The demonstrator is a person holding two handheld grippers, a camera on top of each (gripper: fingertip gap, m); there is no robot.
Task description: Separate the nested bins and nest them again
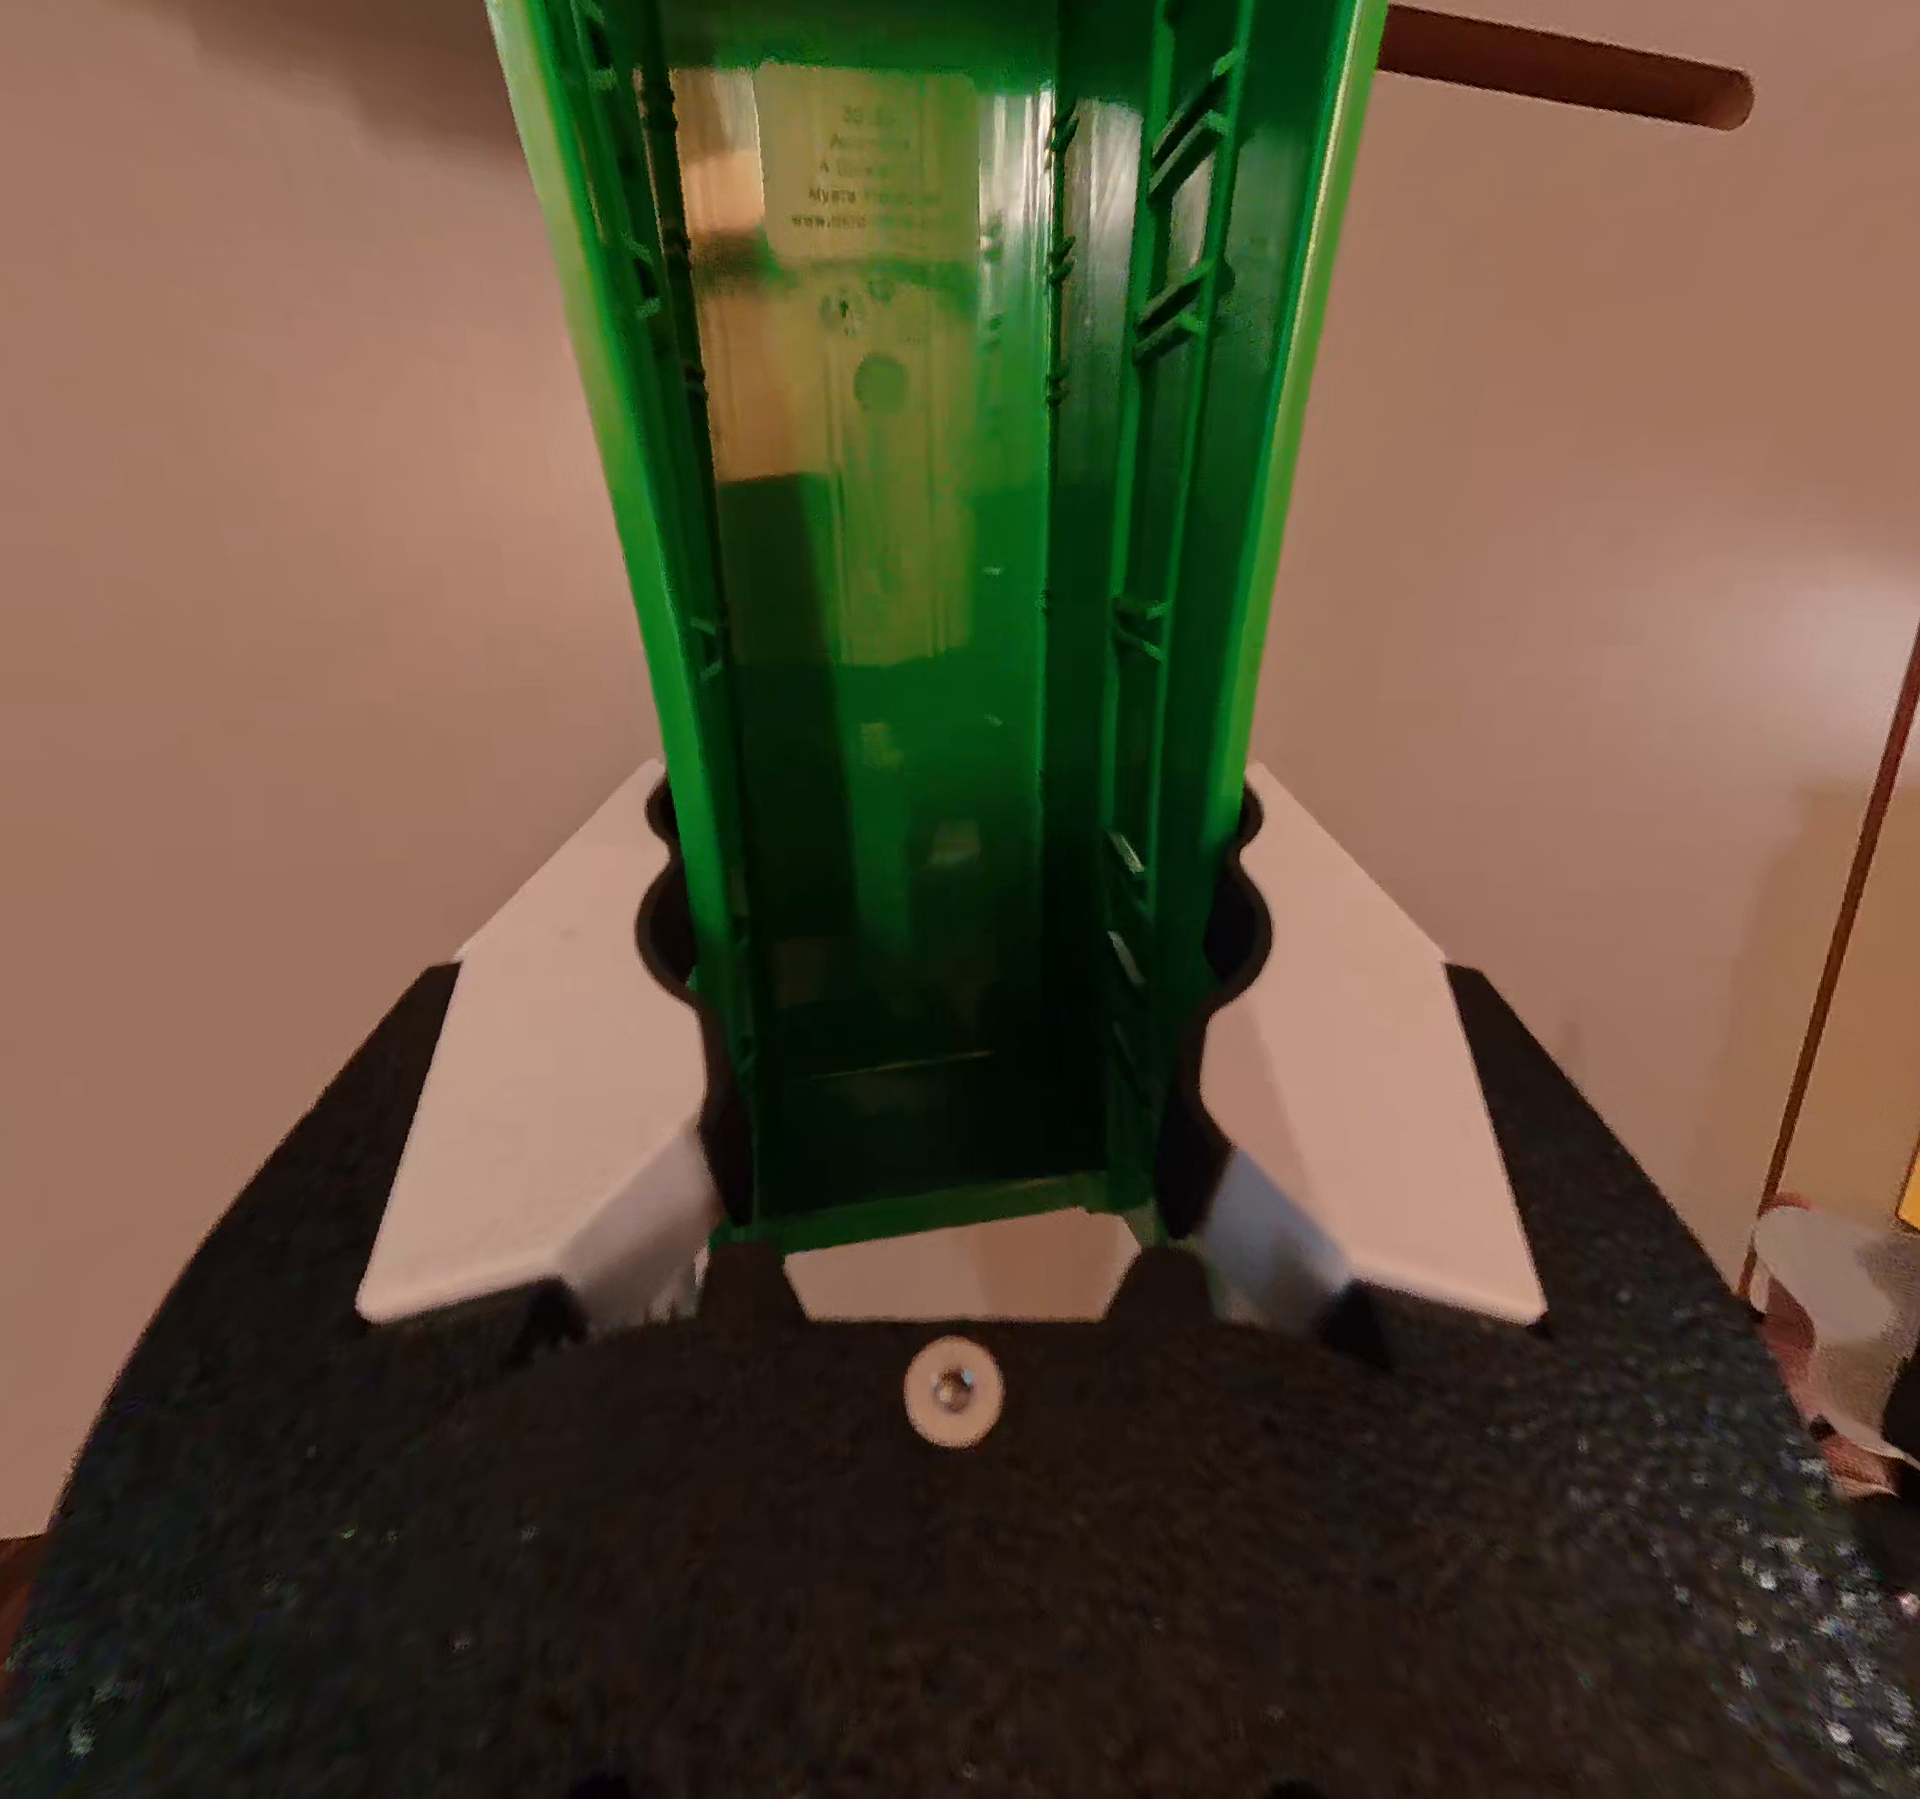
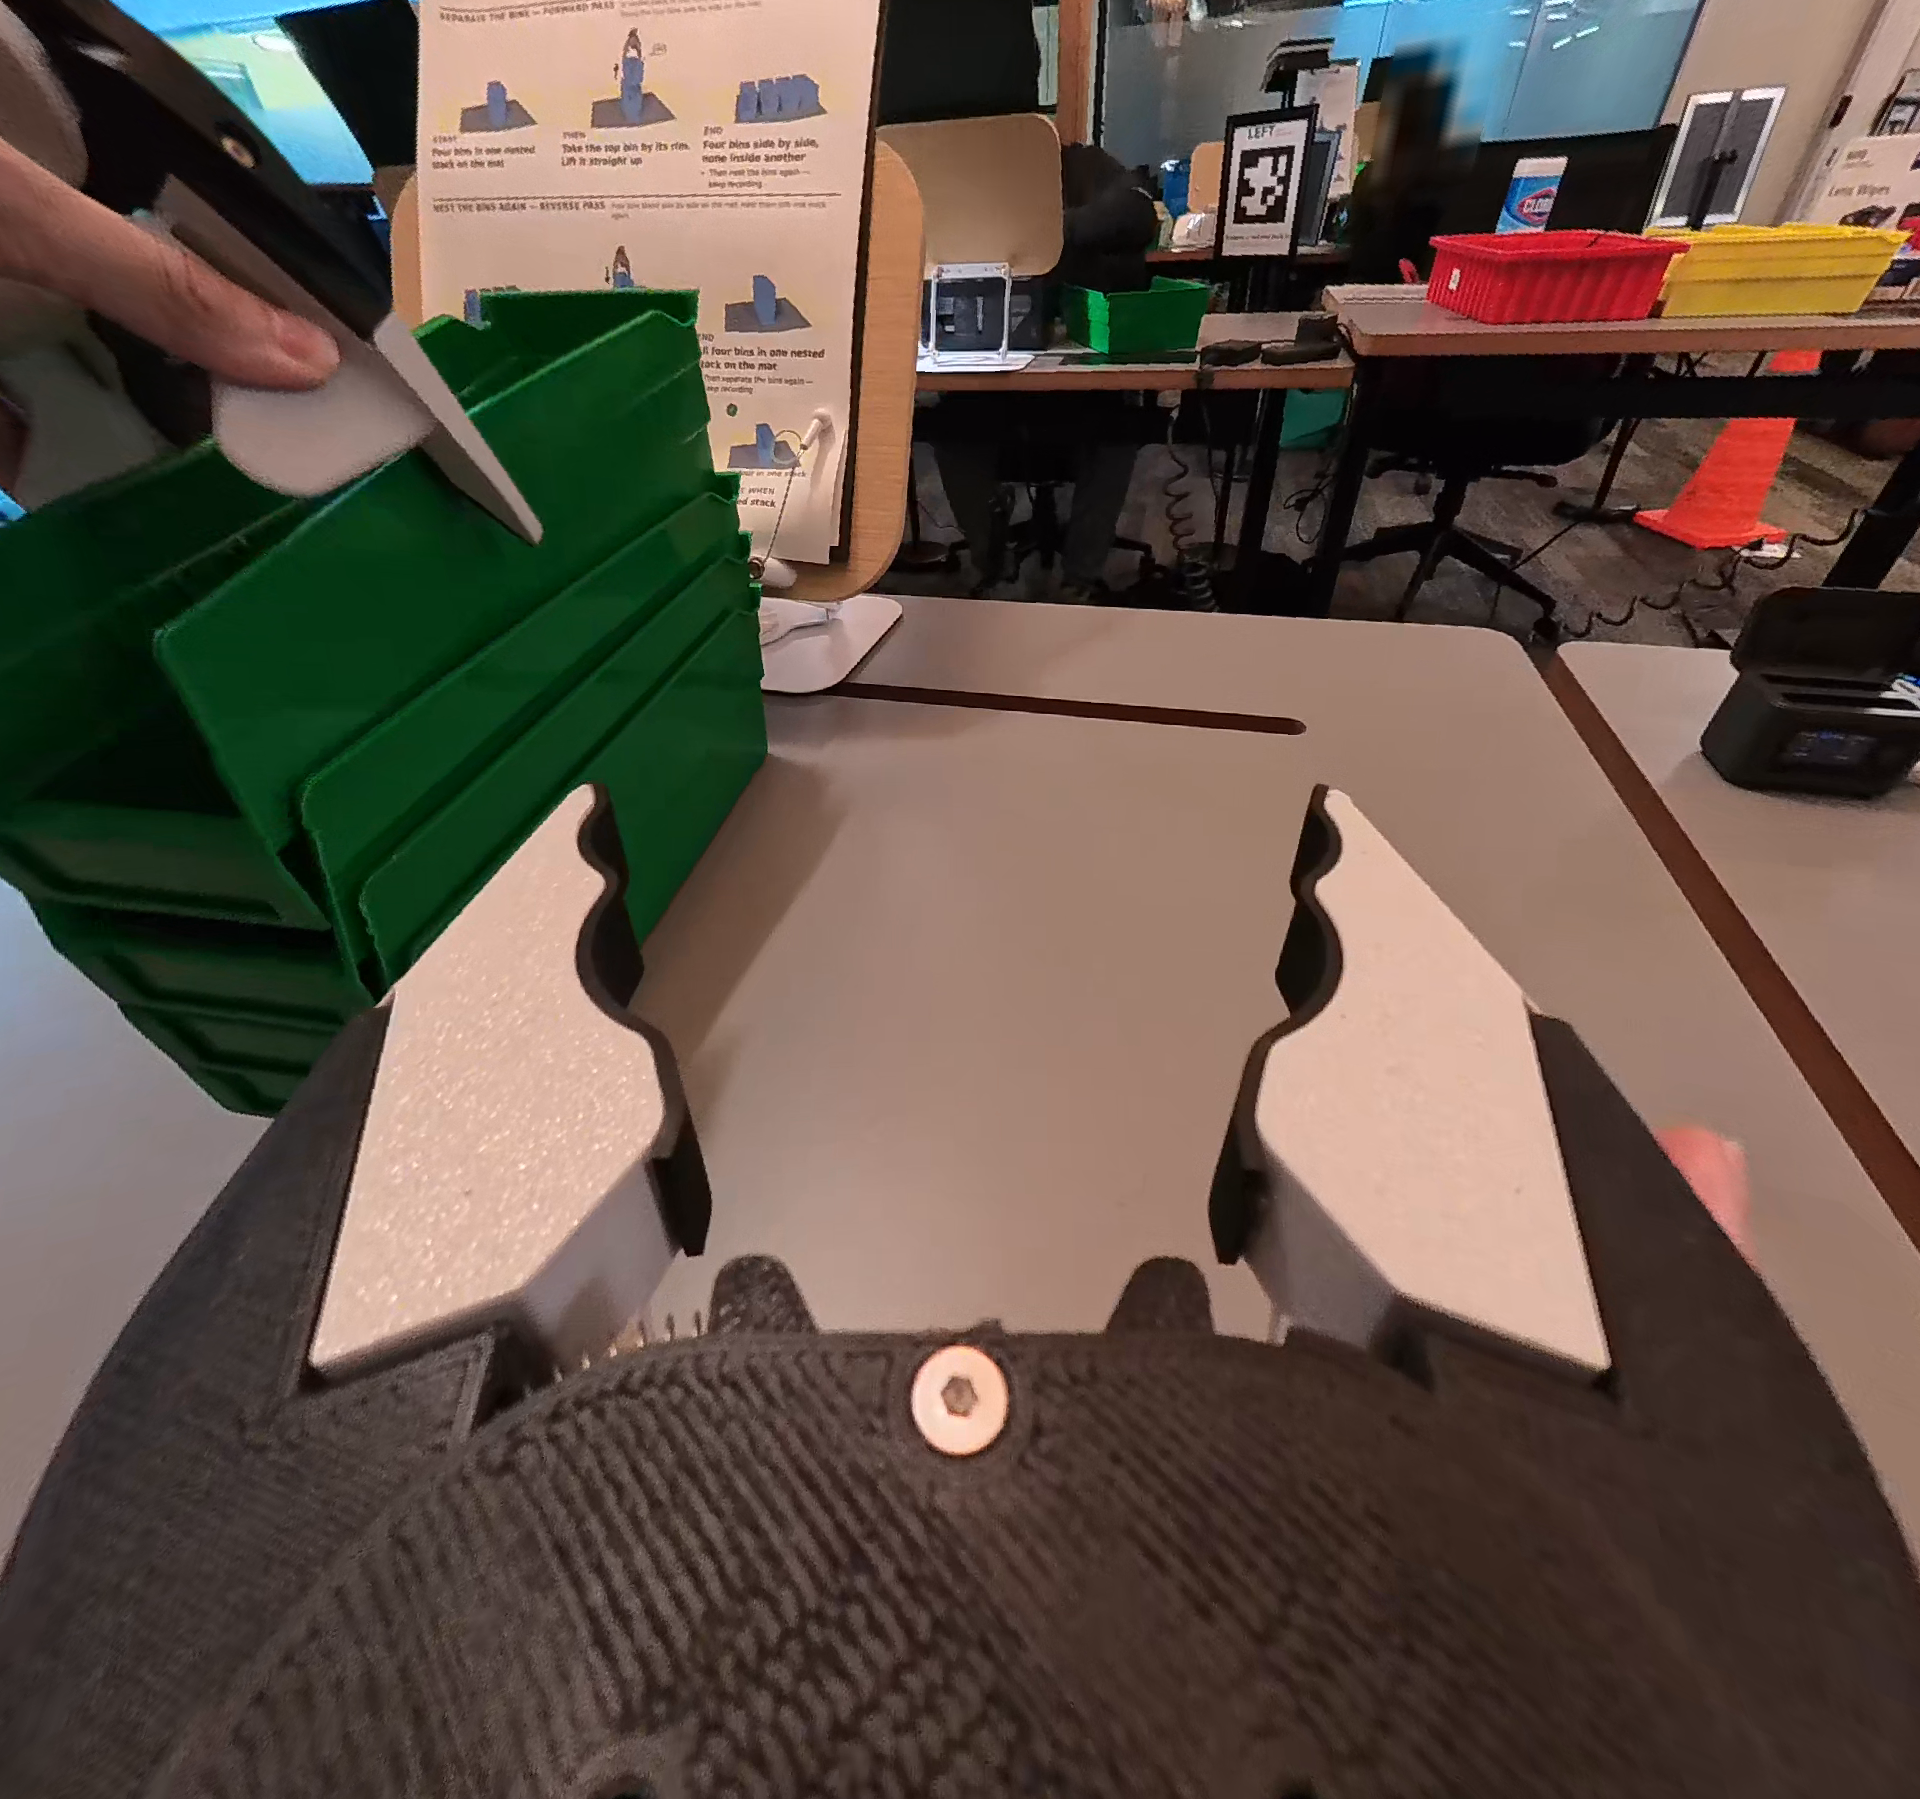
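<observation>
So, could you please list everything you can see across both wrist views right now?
green bins: a nested stack of several, green, left side of the grey table
instruction sheet: one, white, upright on a stand behind the bins
red bin: one, red, far table at right
yellow bin: one, yellow, beside the red bin
small green bin: one, green, far desk
traffic cone: one, orange, floor at right
black device: one, black, neighbouring table at right
left gripper: one, white fingers, shut on a green bin
right gripper: one, open over bare table
</observation>
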